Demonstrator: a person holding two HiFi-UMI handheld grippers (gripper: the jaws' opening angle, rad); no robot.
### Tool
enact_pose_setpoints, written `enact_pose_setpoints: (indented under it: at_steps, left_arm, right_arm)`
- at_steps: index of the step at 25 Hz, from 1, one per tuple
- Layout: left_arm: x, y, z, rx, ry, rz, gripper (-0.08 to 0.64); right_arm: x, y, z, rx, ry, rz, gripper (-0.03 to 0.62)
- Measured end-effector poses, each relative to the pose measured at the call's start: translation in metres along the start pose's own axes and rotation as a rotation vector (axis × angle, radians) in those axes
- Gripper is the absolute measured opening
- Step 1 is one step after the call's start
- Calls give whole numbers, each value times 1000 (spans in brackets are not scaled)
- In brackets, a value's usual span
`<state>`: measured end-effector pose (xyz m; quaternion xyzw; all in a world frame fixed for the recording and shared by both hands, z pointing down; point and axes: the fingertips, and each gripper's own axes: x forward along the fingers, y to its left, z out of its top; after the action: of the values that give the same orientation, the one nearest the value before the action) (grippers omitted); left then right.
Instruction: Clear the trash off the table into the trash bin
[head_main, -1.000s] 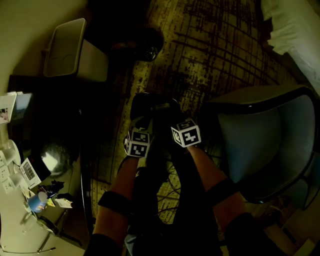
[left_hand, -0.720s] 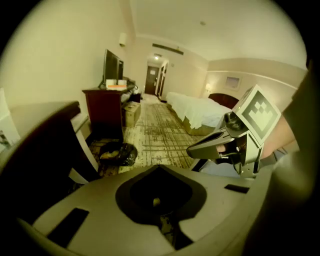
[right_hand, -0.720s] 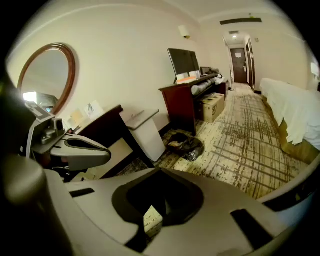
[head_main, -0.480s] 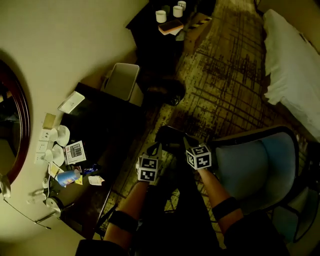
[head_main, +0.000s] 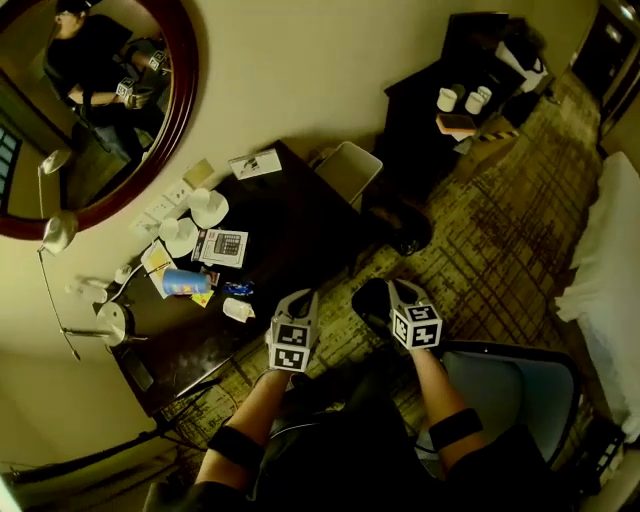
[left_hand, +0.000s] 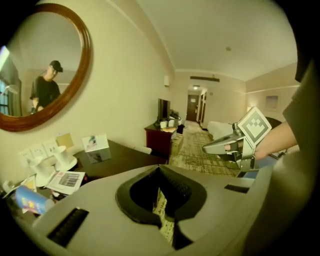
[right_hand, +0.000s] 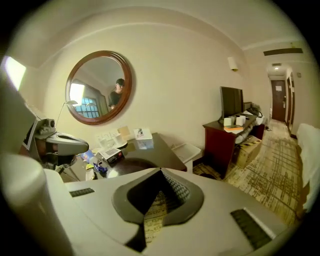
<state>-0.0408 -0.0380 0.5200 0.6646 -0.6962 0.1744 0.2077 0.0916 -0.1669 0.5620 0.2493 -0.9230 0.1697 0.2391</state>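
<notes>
Trash lies at the dark table's (head_main: 300, 215) left end: a blue cup on its side (head_main: 183, 282), a small blue wrapper (head_main: 237, 288), yellow scraps (head_main: 203, 298) and a crumpled white paper (head_main: 238, 309). The white trash bin (head_main: 348, 172) stands on the floor at the table's far end, also seen as trash bin (right_hand: 187, 149). My left gripper (head_main: 301, 297) hangs shut and empty just off the table's near edge, close to the crumpled paper. My right gripper (head_main: 399, 288) is shut and empty over the carpet to its right. The shut tips of the left gripper (left_hand: 159, 167) and right gripper (right_hand: 161, 170) hold nothing.
Two white cups on saucers (head_main: 195, 222), a booklet (head_main: 220, 246) and a card stand (head_main: 254, 163) also sit on the table. A round mirror (head_main: 95, 105) hangs above it. A dark cabinet (head_main: 455, 95) with cups stands beyond the bin, a blue armchair (head_main: 520, 395) at my right.
The head view has swung up from the carpet to the table, bin and mirror. Both grippers rose side by side and now sit next to the table's near edge.
</notes>
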Motion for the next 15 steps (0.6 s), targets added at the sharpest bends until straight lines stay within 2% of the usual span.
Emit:
enact_pose_setpoints:
  at_steps: [8,12,15]
  left_arm:
    - [-140,135,-51,-178,-43,337,2]
    - [-211,179,-82,-271,-50,494,2]
    - [-251,198,-99,-308,-53,575,2]
  right_arm:
    - [65,176,32,-184,37,288,6]
    - [78,274,24,-294,89,454,6]
    - [77,335,18,-367,112,562,6]
